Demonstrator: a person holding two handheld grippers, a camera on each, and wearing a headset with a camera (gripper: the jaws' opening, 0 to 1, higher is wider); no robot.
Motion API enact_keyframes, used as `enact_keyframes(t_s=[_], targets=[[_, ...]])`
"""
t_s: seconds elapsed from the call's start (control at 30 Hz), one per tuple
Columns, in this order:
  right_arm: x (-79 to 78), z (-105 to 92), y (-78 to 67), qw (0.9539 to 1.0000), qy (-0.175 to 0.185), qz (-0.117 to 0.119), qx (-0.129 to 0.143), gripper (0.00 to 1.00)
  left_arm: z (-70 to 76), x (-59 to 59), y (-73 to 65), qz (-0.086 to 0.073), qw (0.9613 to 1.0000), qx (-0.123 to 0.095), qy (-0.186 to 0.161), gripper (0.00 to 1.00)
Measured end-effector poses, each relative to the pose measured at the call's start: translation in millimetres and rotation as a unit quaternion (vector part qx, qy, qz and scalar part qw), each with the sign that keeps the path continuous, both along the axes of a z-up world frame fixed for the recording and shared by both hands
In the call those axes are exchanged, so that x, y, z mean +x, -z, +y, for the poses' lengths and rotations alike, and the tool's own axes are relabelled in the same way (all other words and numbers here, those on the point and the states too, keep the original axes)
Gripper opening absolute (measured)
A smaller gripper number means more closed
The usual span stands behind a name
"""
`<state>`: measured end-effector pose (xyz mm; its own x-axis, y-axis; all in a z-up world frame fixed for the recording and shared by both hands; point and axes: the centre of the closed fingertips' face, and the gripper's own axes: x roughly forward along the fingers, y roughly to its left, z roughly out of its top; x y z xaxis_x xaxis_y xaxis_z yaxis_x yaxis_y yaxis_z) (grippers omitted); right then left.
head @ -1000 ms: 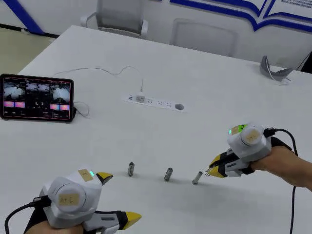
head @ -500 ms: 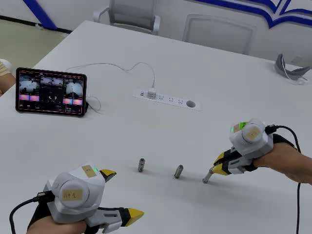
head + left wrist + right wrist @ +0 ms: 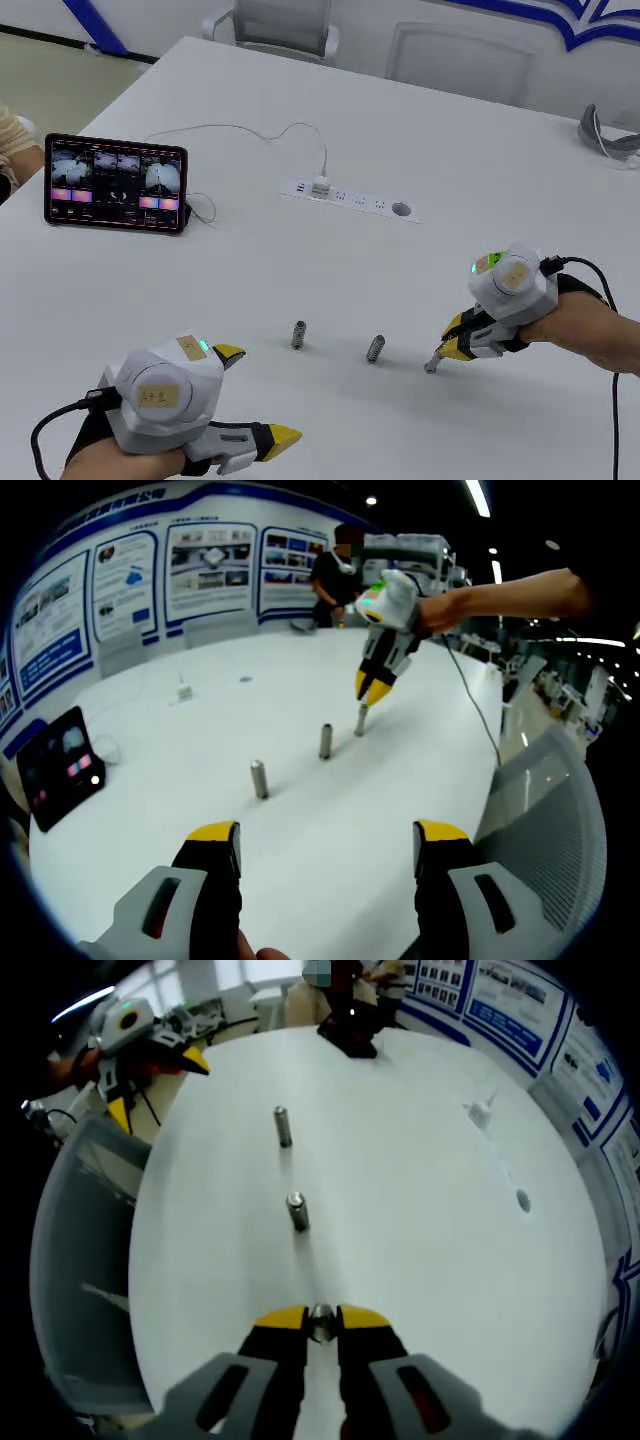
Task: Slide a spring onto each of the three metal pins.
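Right gripper view: right tongs (image 3: 320, 1318) clamping top of third pin (image 3: 320, 1311), leaning on table (image 3: 420, 1160); spring there unclear. Idle left tongs (image 3: 326, 832) hanging apart. Risk: sideways tug tipping pin, spring slipping off.

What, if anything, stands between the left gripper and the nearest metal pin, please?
Nothing visible: only bare table lies between the open left gripper and the nearest pin. The middle pin and the far pin, at the right gripper, stand beyond it.
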<state>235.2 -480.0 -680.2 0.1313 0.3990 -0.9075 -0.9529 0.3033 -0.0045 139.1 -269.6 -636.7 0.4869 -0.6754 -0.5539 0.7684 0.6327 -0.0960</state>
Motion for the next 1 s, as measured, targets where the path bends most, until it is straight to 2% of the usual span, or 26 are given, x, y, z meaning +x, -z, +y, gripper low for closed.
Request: enact_keyframes(t_s=[0.2,0.8,1.0], targets=[[-2.6,3.4,10.5,0.9997,-0.018,0.000,-0.019,0.13,4.7,0.7,-0.9,0.000,1.0000,0.002,-0.004,0.71],[-5.3,0.8,34.6,0.9984,-0.034,0.011,-0.043,0.13,8.5,0.8,-1.2,0.001,0.9999,0.009,-0.010,0.71],[-5.9,1.2,40.6,0.9985,-0.031,0.011,-0.043,0.13,8.6,1.5,-2.8,-0.001,0.9999,0.011,-0.010,0.71]])
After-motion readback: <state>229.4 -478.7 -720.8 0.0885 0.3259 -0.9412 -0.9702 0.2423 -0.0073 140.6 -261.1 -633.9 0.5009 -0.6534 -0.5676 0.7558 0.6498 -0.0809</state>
